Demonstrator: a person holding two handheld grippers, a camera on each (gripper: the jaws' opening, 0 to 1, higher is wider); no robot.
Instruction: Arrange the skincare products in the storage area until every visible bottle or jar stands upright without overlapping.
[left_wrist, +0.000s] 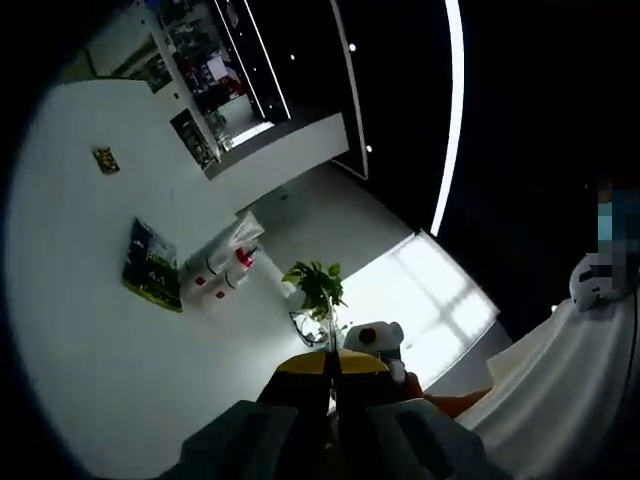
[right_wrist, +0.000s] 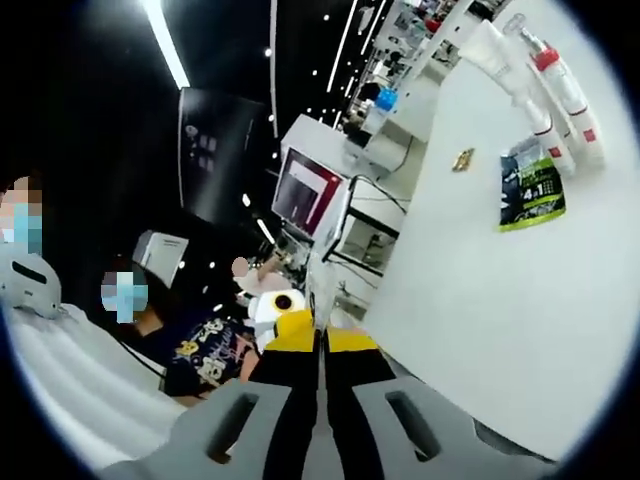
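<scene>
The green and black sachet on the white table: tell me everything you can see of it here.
The green and black sachet is a flat, glossy packet, dark on top with a bright green band along one edge and white lettering too small to read. It lies flat on the white table, apart from both grippers. Beside it lie white bottles with red caps, on their sides rather than upright. In the left gripper view the sachet sits close to those bottles; whether they touch cannot be told.
</scene>
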